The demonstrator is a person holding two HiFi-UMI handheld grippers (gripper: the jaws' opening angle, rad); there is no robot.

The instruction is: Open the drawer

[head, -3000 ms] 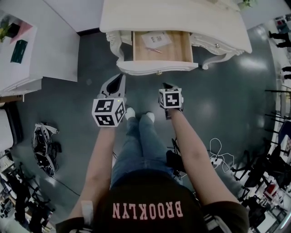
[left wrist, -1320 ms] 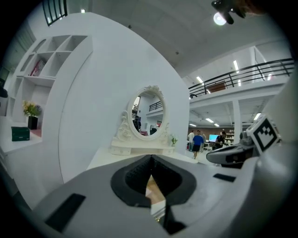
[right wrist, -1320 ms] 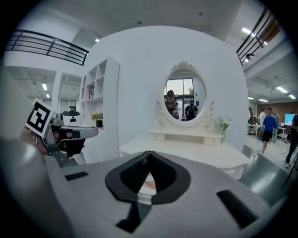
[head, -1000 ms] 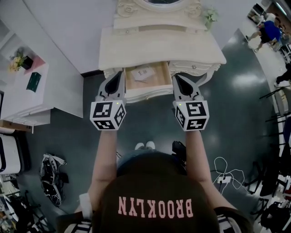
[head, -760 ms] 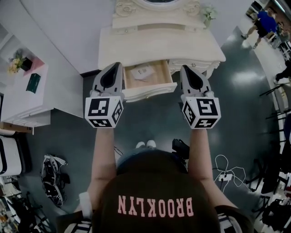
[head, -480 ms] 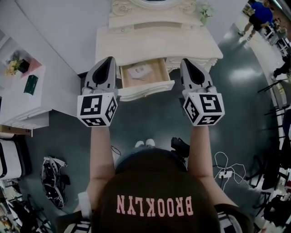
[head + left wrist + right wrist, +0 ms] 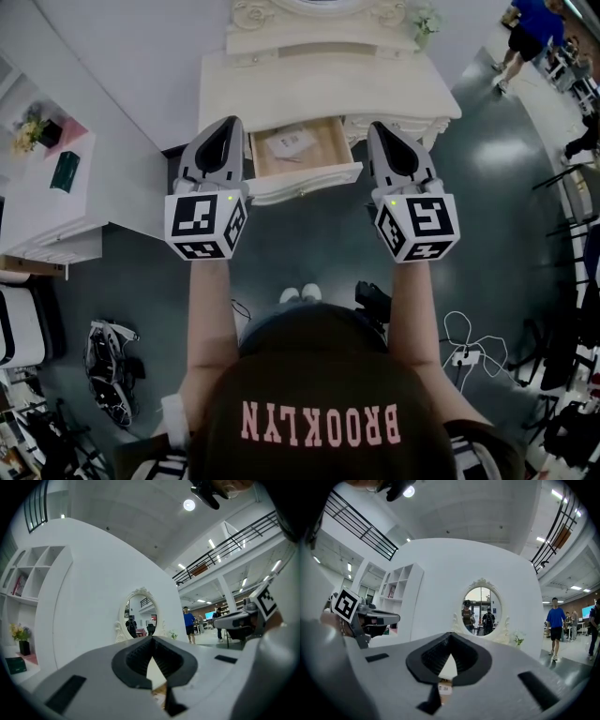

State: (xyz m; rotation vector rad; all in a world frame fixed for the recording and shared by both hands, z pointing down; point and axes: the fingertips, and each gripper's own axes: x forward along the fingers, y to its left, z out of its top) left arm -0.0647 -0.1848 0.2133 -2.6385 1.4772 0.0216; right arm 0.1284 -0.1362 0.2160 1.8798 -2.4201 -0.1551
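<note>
The cream dressing table (image 7: 328, 89) stands ahead against the wall. Its middle drawer (image 7: 302, 180) is pulled out, showing a wooden bottom with a sheet of paper (image 7: 289, 143) in it. My left gripper (image 7: 232, 124) is held up level at the drawer's left side, and my right gripper (image 7: 377, 129) at its right side; neither touches it. In the left gripper view the left gripper (image 7: 151, 638) has its jaws meeting at the tip, with nothing between them. The right gripper (image 7: 450, 634) looks the same in its own view, shut and empty. Both point at the oval mirror (image 7: 482, 609).
A white shelf unit (image 7: 56, 187) stands at the left. Gear (image 7: 108, 361) lies on the dark floor at lower left, and cables (image 7: 459, 352) at lower right. A person in blue (image 7: 525, 37) walks at the far right. A small plant (image 7: 424, 21) sits on the table's back corner.
Both grippers have risen from low in front of the open drawer to level, one on each side of it. The drawer has stayed open. Over the last half second little has moved.
</note>
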